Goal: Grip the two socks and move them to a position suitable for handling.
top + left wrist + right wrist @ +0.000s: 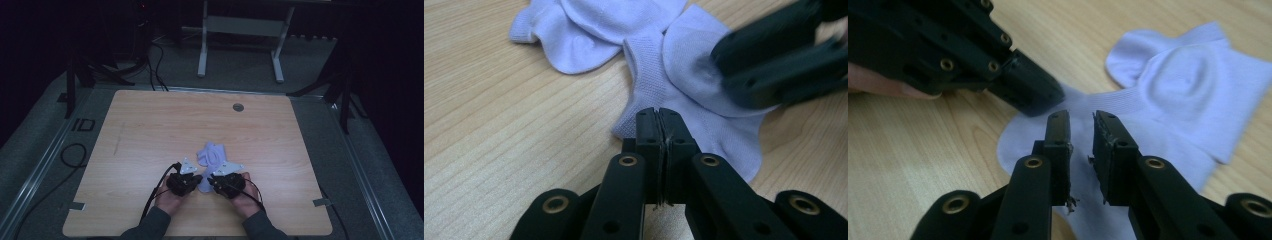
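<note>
Light wooden table (pixel 150 130), pale lilac socks (pixel 212 155) lying on it

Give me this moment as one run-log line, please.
left gripper: shut, at sock edge | right gripper: open over sock | table

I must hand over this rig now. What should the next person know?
Left gripper: jaws shut at the near edge of the white socks; whether cloth is pinched cannot be told.
Right gripper: jaws slightly apart over the same sock, nothing clamped.
Socks lie crumpled together at the table centre.
Done: nothing sorted or folded yet.
Left: probably grip, spread and pair them.
</note>
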Demonstrator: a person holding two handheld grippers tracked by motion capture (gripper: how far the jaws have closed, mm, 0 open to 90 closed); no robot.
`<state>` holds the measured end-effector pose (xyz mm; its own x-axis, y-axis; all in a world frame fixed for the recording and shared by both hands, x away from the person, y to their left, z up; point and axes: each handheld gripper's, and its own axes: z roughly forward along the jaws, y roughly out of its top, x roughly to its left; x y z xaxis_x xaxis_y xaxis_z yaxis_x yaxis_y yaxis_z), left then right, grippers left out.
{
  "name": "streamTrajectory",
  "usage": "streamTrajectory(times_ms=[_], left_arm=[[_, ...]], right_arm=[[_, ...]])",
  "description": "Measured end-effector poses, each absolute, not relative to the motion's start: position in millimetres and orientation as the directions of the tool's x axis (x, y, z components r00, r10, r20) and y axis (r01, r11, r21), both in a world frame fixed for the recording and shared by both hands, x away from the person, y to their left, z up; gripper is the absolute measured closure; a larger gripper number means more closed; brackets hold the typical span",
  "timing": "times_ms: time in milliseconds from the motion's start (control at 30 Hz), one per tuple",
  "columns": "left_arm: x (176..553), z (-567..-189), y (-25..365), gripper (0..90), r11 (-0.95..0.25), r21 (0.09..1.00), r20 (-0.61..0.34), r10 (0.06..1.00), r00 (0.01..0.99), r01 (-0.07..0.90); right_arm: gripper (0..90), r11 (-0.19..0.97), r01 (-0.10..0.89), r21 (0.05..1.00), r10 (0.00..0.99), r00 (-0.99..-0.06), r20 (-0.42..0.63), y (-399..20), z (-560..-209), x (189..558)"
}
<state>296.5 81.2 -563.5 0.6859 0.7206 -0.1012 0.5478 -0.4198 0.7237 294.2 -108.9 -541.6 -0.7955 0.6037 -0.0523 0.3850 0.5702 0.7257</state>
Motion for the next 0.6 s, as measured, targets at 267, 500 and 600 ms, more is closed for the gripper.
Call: streamTrajectory(times_ms=[267, 500, 600], left_arm=[[297, -564, 82, 89.2, -0.416, 0.725, -0.105, 0.72, 0.685, 0.548], [296, -564, 82, 89.5, -0.421, 0.725, -0.097, 0.72, 0.687, 0.545], [296, -564, 82, 89.6, -0.422, 0.726, -0.096, 0.72, 0.687, 0.544]], right_arm=[[72.3, 0.582, 0.435, 0.687, 0.614, -0.789, -0.019, -103, -556, 299], [67.8, 0.555, 0.465, 0.69, 0.658, -0.753, -0.022, -105, -557, 300], [74.3, 0.553, 0.476, 0.684, 0.669, -0.742, -0.024, -105, -556, 301]])
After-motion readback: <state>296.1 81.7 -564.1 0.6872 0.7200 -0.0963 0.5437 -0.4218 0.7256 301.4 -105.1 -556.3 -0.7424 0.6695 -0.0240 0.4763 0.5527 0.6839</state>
